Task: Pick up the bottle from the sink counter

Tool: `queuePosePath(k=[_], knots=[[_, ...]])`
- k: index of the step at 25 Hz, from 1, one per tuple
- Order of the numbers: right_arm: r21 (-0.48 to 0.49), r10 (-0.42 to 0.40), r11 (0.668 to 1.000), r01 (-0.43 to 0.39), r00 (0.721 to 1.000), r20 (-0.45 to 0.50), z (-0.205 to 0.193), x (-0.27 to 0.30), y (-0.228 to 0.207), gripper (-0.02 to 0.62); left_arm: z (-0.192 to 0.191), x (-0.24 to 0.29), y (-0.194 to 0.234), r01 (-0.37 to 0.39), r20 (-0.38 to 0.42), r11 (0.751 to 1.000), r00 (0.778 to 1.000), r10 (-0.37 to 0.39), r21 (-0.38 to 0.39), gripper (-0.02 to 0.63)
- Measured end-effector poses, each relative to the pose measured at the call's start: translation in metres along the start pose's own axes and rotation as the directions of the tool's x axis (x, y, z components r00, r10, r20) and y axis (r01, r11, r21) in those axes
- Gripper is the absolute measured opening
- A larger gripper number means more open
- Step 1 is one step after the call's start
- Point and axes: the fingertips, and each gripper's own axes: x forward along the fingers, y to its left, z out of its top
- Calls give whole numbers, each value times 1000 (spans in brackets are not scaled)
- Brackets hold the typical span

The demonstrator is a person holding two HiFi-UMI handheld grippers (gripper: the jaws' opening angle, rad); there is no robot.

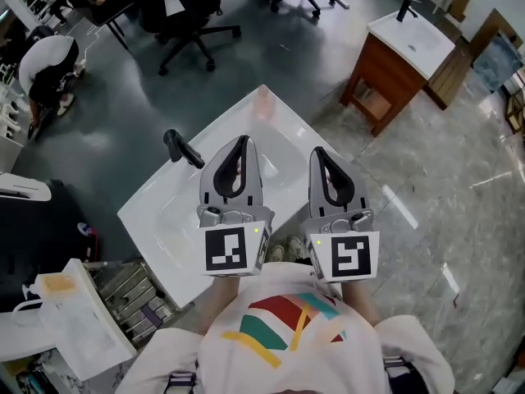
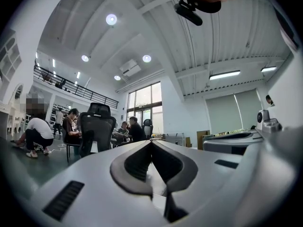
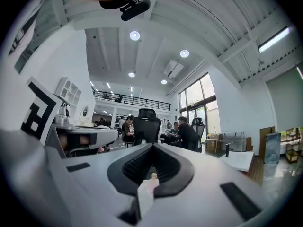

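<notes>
Bottle: a pale, pinkish, translucent container is seen upright at the far corner of the white sink worktop, beyond the basin and well apart from both grippers. In the right gripper view the bottle is shown again as a small pale shape with a narrow cap. It is framed by the oval opening behind the fingertips and is not touched by them.

Left gripper: it is held above the near half of the worktop and pointed away from the person. In the left gripper view its fingers are brought together at the tips of the left gripper, and nothing is clamped between them.

Right gripper: it is held just beside the left one, at about the same height. Its fingers are likewise closed tip to tip at the front of the right gripper, and no object is pressed by the pads.

Marker cubes: one cube is carried at the rear of the left gripper and another at the rear of the right one.

Faucet: a black fitting is mounted on the left edge of the worktop, to the left of the left gripper.

Surroundings: a second washstand with a wooden cabinet is placed at the upper right on the stone floor. Black office chairs are set on the dark floor beyond the worktop. A crouching person in a white top is seen at the far left.
</notes>
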Motion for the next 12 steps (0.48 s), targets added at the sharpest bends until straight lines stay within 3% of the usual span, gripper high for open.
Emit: queuePosePath(k=[12], knots=[[21, 30, 999, -30, 999, 15, -5, 10, -13, 11, -6, 26, -13, 18, -1, 1000, 1000, -18, -8, 20]])
